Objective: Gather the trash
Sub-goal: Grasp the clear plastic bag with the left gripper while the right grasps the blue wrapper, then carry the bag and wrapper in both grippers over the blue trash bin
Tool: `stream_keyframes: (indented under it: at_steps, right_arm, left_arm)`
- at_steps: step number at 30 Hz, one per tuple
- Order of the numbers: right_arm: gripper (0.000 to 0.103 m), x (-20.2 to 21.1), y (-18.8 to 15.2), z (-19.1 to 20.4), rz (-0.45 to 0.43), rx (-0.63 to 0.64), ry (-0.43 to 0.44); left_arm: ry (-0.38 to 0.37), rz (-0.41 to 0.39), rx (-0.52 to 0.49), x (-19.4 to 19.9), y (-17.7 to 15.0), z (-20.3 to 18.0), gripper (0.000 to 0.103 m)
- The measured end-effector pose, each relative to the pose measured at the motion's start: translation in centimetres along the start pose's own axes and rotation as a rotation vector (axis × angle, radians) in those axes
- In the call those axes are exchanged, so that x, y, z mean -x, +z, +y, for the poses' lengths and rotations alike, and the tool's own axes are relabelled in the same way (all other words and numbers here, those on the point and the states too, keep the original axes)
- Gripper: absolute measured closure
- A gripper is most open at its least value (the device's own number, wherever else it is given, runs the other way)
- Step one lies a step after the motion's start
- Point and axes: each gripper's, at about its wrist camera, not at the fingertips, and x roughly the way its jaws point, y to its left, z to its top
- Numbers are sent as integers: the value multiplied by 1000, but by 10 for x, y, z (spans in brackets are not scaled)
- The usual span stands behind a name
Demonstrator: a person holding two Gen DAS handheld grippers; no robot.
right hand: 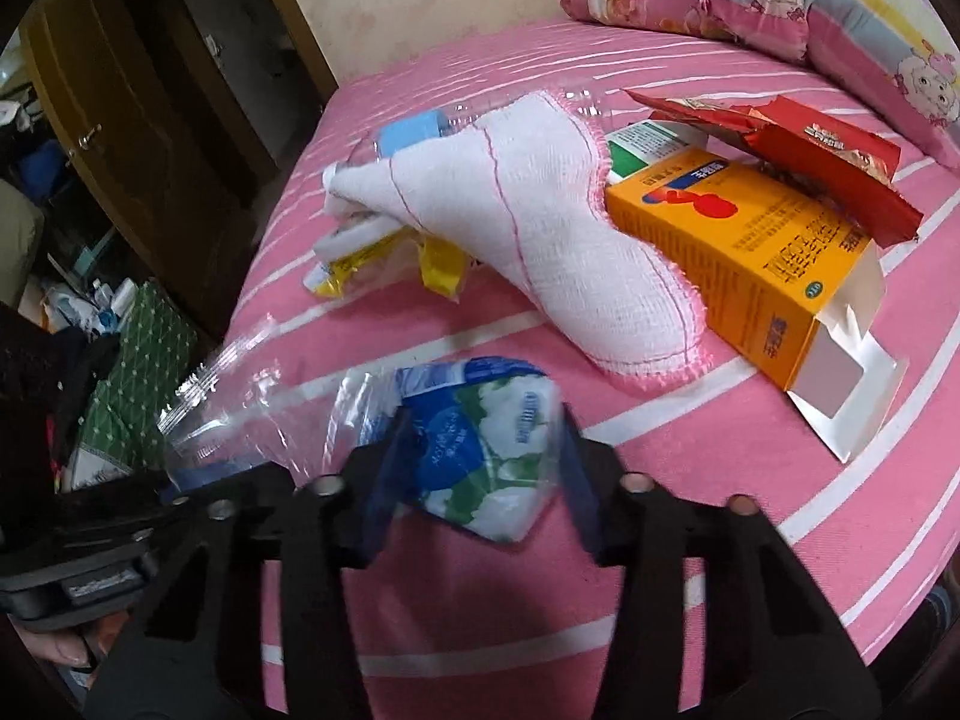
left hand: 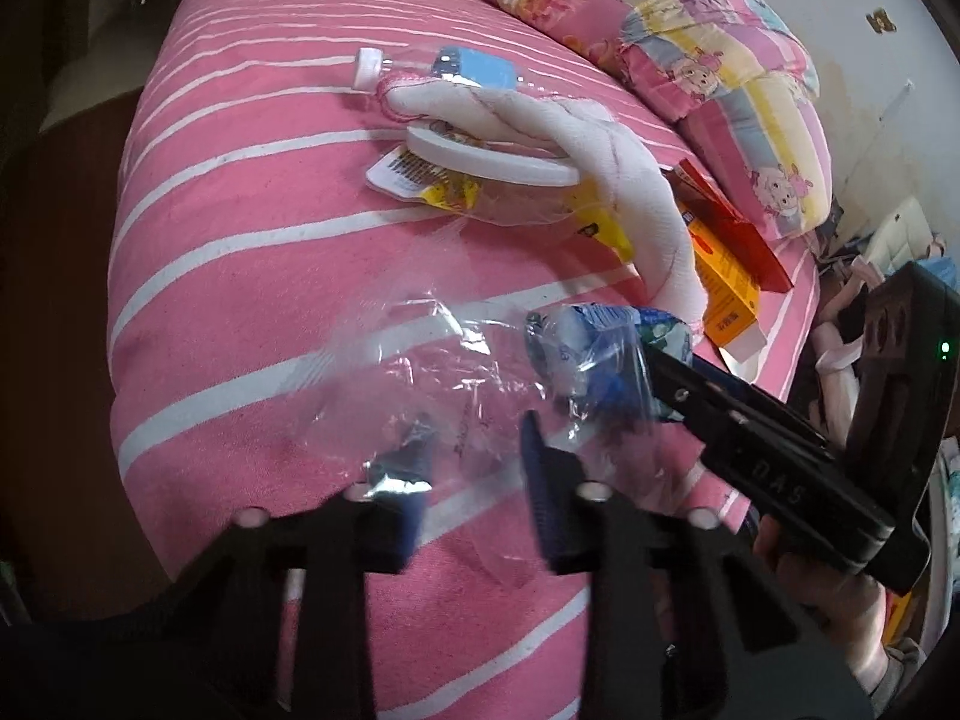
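Note:
A clear plastic bag lies on the pink striped bed. My left gripper has the bag's near edge between its fingers, which stand a little apart. My right gripper is shut on a blue, white and green wrapper, held at the bag's mouth. The same wrapper shows in the left wrist view at the tip of the right gripper. Trash lies further back: an orange box, a red packet, yellow wrappers and a clear bottle.
A white cloth with pink stitching lies across the trash pile. Pillows sit at the head of the bed. A wooden cabinet and a green patterned bag stand left of the bed.

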Motion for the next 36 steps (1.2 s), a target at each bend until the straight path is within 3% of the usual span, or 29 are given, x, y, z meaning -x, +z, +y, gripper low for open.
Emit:
stream_keyframes:
  at_steps: [5, 9, 17, 27, 29, 36]
  right_arm:
    - [84, 2, 1, 1, -8, -5, -5]
    - [90, 13, 5, 7, -54, 15, -2]
    - [91, 58, 8, 15, -210, 41, -22]
    - [91, 129, -7, 25, -394, 77, -42]
    - [91, 147, -11, 22, -418, 54, -33]
    - [91, 211, -38, 18, -501, 34, -64]
  left_arm:
    - [-28, -21, 36, 5, 0, 7, 90]
    - [-45, -64, 44, 16, 0, 4, 90]
    - [-96, -150, 57, 43, -5, -2, 90]
    - [-136, -233, 4, 86, -22, -31, 90]
    - [-187, -233, 3, 96, -25, -42, 90]
    - [-240, -277, -85, 130, -35, -99, 90]
